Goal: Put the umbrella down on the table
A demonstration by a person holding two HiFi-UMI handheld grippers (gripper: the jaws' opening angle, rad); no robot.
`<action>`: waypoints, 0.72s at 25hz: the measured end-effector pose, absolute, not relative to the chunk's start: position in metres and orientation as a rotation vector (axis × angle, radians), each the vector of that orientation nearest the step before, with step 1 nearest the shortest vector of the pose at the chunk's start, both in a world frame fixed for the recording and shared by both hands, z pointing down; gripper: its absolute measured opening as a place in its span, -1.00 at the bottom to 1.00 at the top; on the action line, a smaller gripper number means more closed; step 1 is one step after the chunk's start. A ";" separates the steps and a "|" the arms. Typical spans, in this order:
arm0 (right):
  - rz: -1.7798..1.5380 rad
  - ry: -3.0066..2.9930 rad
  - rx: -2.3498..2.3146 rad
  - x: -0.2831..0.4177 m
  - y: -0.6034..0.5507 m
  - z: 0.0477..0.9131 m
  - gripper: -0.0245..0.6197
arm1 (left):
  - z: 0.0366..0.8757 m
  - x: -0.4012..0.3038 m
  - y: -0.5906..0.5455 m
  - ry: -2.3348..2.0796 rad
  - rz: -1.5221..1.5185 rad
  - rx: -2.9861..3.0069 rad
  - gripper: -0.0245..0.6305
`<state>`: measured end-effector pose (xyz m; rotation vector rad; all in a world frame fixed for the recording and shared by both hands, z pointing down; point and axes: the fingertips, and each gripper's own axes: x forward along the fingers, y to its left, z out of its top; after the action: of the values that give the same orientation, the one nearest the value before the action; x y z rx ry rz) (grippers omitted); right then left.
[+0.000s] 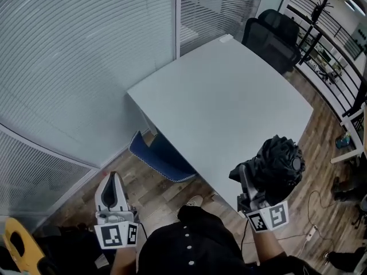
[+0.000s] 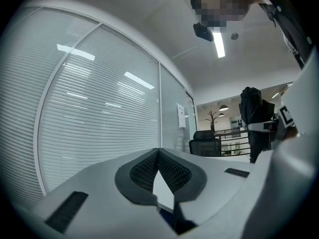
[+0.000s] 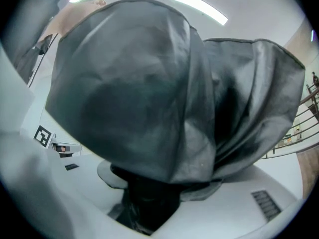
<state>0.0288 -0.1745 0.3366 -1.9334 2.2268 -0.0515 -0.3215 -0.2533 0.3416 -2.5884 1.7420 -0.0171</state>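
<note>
Transport is the step in hand. At five o'clock in the head view the right tongs (image 1: 251,189) are clamped on the folded black umbrella (image 1: 279,164), held up at the near edge of the counter (image 1: 218,96) and not yet laid on it. The left tongs (image 1: 113,177), at seven o'clock, are closed and empty. Next, I judge, the umbrella should go forward over the counter, be lowered flat, then released.

Wood floor (image 1: 321,142); slatted blinds (image 1: 74,56) (fully closed) at left; black office chair (image 1: 275,36) beyond.

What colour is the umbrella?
The umbrella is black, clearest in the right gripper view.
</note>
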 end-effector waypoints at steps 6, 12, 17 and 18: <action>-0.060 2.120 -2.029 0.070 -0.182 0.344 -0.12 | 0.346 -0.270 -0.295 1.613 -0.025 -2.674 -0.88; -0.085 1.976 -2.150 0.117 -0.172 0.344 -0.12 | 0.337 -0.211 -0.322 1.456 -0.033 -2.755 -0.88; -0.079 1.854 -2.258 0.137 -0.148 0.348 -0.12 | 0.343 -0.176 -0.332 1.313 -0.054 -2.832 -0.88; -0.078 1.826 -2.281 0.140 -0.142 0.350 -0.12 | 0.345 -0.170 -0.334 1.284 -0.059 -2.847 -0.88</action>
<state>0.1402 -0.1420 0.3496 -2.2811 1.8258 -0.0777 -0.1695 -0.3335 0.3447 -2.8474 1.2835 -0.0585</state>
